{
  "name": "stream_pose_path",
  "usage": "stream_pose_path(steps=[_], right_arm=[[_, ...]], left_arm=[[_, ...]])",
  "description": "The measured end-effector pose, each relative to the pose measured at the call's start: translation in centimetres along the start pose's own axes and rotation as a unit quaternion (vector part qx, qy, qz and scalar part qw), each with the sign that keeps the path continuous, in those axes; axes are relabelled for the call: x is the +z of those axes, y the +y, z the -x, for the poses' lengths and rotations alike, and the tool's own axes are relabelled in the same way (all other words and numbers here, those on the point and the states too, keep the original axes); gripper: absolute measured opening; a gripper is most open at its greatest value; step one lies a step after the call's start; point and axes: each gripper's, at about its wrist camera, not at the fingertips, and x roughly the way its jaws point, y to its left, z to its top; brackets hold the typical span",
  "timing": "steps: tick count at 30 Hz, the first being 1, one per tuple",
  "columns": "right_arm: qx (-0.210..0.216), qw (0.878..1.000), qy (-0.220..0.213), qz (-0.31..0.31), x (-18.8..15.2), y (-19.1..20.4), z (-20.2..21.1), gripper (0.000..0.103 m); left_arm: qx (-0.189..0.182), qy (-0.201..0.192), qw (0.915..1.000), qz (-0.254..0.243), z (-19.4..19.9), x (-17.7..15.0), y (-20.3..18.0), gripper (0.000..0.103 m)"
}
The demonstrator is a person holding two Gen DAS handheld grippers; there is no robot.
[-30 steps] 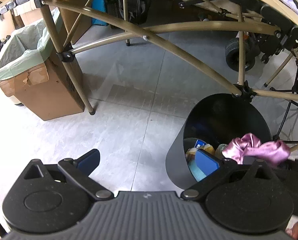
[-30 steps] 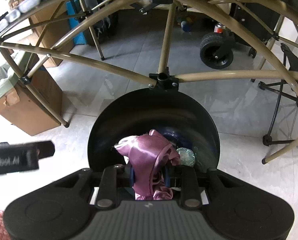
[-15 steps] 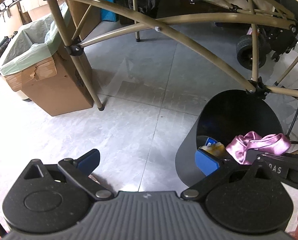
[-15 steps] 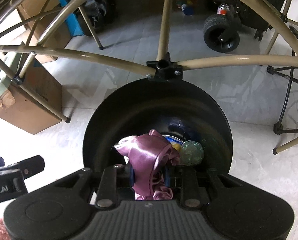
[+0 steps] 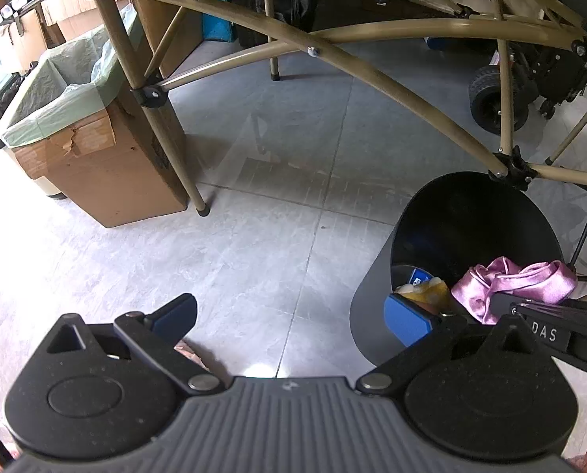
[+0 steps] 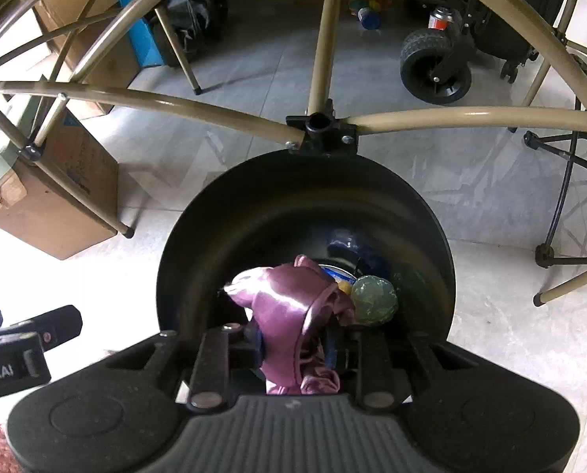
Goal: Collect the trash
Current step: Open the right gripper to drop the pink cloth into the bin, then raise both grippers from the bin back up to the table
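A black round trash bin (image 6: 305,213) stands on the floor under a table frame; it also shows in the left wrist view (image 5: 372,307). My right gripper (image 6: 293,349) is shut on a crumpled pink satin cloth (image 6: 289,307) and holds it over the bin's mouth; the cloth also shows in the left wrist view (image 5: 518,280). Inside the bin lie a green crumpled ball (image 6: 374,301), a blue packet and a yellow item. My left gripper (image 5: 289,317) is open and empty, above the floor to the left of the bin.
Tan folding-table legs and crossbars (image 5: 403,90) arch over the bin. A cardboard box lined with a green bag (image 5: 84,126) stands at the left. A black cart wheel (image 6: 435,65) is at the back right, a black folding stand (image 6: 565,193) at the right.
Both grippers have moved forward, closer to the bin. The right gripper keeps its hold on the pink cloth, now further over the bin's opening.
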Motion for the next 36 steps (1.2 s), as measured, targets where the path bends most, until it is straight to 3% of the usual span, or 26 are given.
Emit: stream_pose_path(steps=[2, 3, 4, 6, 11, 25, 36], right_arm=[[-0.009, 1.000, -0.003, 0.003, 0.0, 0.1, 0.2, 0.035], [-0.015, 1.000, -0.005, 0.008, 0.1, 0.2, 0.3, 0.047], [-0.021, 1.000, -0.006, 0.011, 0.1, 0.2, 0.4, 0.067], [-0.032, 0.999, -0.012, 0.014, 0.1, 0.3, 0.6, 0.089], [-0.039, 0.999, -0.016, 0.016, 0.3, 0.2, 1.0, 0.101], [-0.035, 0.999, -0.021, 0.030, 0.0, 0.5, 1.8, 0.103], [-0.009, 0.996, -0.073, 0.052, -0.9, 0.7, 6.4, 0.103]], left_arm=[[0.000, 0.000, 1.0000, 0.000, 0.0, 0.0, 0.0, 0.103], [0.001, 0.000, 1.0000, 0.001, 0.0, 0.0, 0.0, 0.103], [0.001, 0.000, 1.0000, 0.001, 0.0, 0.0, 0.0, 0.103], [0.003, 0.001, 1.0000, 0.001, -0.1, 0.0, 0.0, 0.103], [0.003, 0.002, 1.0000, 0.001, 0.0, 0.0, -0.1, 0.103], [-0.002, -0.013, 0.9999, 0.001, 1.1, -0.1, 0.0, 0.103], [-0.023, -0.062, 0.9977, 0.014, 4.9, -0.1, 1.2, 0.103]])
